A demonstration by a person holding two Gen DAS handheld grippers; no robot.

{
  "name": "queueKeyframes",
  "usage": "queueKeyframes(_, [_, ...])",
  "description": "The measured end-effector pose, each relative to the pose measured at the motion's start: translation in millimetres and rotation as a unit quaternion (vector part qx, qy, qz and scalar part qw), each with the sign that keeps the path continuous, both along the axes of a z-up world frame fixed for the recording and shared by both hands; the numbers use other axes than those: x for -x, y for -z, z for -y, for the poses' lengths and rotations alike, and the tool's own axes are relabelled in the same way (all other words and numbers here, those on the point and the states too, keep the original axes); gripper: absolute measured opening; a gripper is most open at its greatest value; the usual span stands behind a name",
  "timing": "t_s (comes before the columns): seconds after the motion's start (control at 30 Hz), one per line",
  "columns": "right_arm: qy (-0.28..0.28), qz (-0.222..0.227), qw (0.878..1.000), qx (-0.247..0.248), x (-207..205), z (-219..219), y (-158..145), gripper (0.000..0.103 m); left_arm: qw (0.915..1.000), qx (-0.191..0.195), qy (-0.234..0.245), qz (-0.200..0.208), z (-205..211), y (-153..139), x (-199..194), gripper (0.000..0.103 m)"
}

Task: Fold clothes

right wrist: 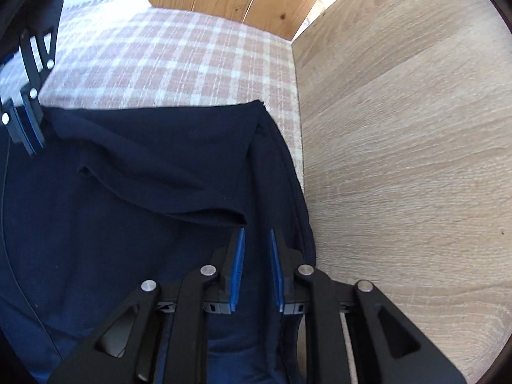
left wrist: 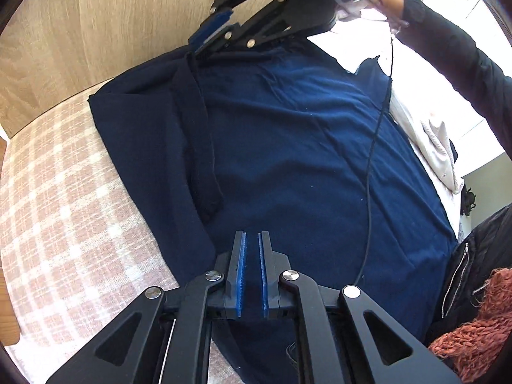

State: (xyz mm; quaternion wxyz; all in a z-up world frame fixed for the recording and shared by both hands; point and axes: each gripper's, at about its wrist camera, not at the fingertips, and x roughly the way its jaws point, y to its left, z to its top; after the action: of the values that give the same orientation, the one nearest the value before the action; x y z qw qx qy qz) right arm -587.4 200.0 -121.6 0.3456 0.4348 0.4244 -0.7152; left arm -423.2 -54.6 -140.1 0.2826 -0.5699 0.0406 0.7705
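The navy garment (left wrist: 288, 147) lies flat on the bed (left wrist: 64, 208), directly beneath both hand-held grippers: left (left wrist: 252, 268) and right (right wrist: 257, 268), each narrowly open, holding nothing.

— What can't you make out?
— My navy garment (left wrist: 304, 160) runs off the bottom edge in both views. My right claw (left wrist: 214, 32) is cut off at the top.
— Anything else?
— My sleeve (left wrist: 464, 64) leaves the right edge.
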Motion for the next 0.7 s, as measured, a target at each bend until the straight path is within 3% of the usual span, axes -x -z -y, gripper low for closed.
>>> queueKeyframes(0.07, [0.017, 0.025, 0.999, 0.041, -1.8, -2.2, -12.7, 0.019, 0.9966, 0.078, -0.026, -0.007, 5.9, 11.9, 5.1, 0.013])
queueKeyframes(0.13, [0.025, 0.063, 0.995, 0.073, -7.6, -5.3, -17.4, 0.021, 0.9974, 0.057, -0.041, -0.016, 10.2, 6.5, 3.1, 0.009])
queueKeyframes(0.23, [0.028, 0.087, 0.994, 0.056, -16.7, -5.5, -4.1, 0.023, 0.9986, 0.014, -0.031, -0.041, 0.6, -9.3, -2.9, 0.015])
queueKeyframes(0.37, [0.059, 0.093, 0.994, 0.023, -11.9, -10.2, 16.7, 0.023, 0.9955, 0.067, 0.007, -0.067, -27.5, -7.6, 3.1, 0.025])
queueKeyframes(0.63, [0.129, 0.137, 0.978, 0.085, 12.5, -35.1, 12.3, 0.023, 0.9891, 0.127, 0.027, -0.069, -37.0, 17.1, 22.7, 0.026])
queueKeyframes(0.7, [0.136, 0.144, 0.976, 0.092, 16.3, -36.4, 14.7, 0.023, 0.9899, 0.123, 0.024, -0.066, -34.1, 20.1, 26.5, 0.029])
